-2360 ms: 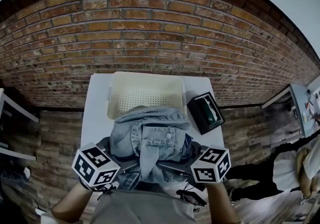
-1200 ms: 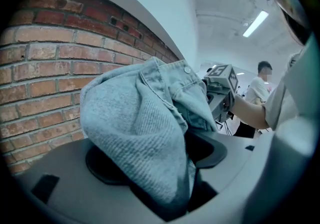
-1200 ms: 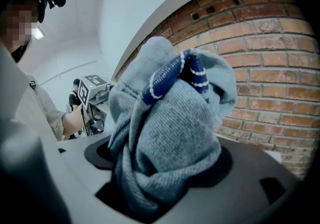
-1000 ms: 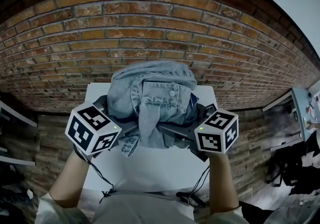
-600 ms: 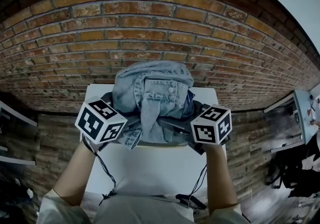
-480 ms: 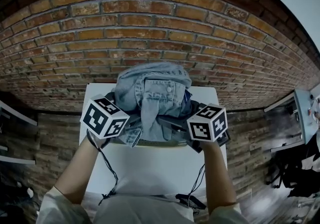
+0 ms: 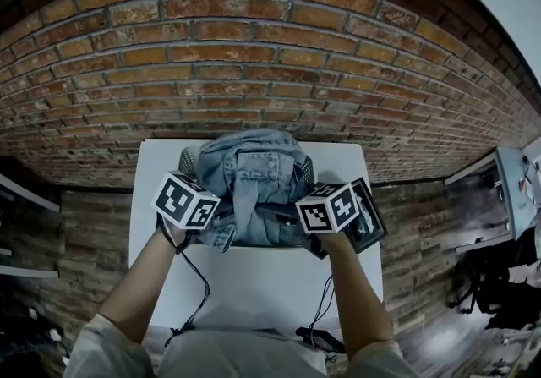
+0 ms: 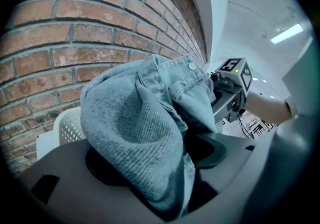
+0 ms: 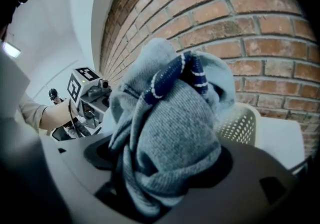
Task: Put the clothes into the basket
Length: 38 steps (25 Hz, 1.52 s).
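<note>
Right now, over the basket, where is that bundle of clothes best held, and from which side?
Hold the bundle of clothes at its two flanks, one gripper from each side: the left gripper clamps a thick denim fold, the right gripper a grey knit wad. It is soft and lumpy, so one pinch alone would probably let it sag.

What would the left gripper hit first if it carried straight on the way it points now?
The left gripper grips the clothes bundle; beyond that, probably the white basket just below it, though depth is unclear.
</note>
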{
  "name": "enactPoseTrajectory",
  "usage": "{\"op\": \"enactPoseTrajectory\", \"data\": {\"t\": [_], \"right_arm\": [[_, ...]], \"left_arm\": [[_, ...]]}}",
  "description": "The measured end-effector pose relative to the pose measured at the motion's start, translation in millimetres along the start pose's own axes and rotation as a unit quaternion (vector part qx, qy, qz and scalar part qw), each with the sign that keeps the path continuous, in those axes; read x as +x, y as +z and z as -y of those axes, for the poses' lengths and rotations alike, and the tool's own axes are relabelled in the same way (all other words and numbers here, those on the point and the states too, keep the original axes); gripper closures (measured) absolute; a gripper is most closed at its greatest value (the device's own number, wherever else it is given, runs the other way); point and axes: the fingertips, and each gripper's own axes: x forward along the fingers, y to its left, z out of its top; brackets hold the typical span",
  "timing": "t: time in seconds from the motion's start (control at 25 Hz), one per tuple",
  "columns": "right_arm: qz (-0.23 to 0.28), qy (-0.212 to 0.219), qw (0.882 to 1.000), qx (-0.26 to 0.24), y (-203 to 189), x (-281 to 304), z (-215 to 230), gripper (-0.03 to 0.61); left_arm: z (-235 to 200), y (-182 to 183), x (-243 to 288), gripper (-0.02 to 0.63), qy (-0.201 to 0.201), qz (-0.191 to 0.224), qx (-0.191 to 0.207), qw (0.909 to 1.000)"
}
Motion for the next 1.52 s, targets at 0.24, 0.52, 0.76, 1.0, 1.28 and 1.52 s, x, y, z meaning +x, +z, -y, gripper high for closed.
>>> {"op": "enactPoseTrajectory", "data": {"t": [0.24, 0.52, 0.76, 1.0, 1.28, 1.52], "right_arm": [[-0.051, -0.007, 0.998, 0.04, -19, 23, 12, 0.192], [-0.12, -0.034, 0.989, 0.081, -45, 46, 30, 0.19], [-0.168, -0.077, 0.975, 0.12, -65, 58, 44, 0.178], [-0.15, -0.125, 0.975, 0.111, -61, 49, 43, 0.155], [-0.031, -0.193, 0.976, 0.098, -21, -2, 33, 0.156], [0.049, -0.218, 0.973, 0.05, 10, -33, 14, 0.156]], "left_arm": [[-16, -23, 16, 0.275, 0.005, -0.033, -0.034, 0.9989], [-30, -48, 40, 0.275, 0.03, -0.1, -0.054, 0.9931], [-41, -65, 54, 0.273, 0.071, -0.157, -0.044, 0.984], [-39, -63, 45, 0.27, 0.089, -0.157, -0.058, 0.9819], [-25, -34, 1, 0.27, 0.14, -0.068, -0.04, 0.9871], [-7, 0, -34, 0.27, 0.174, 0.062, -0.025, 0.9824]]}}
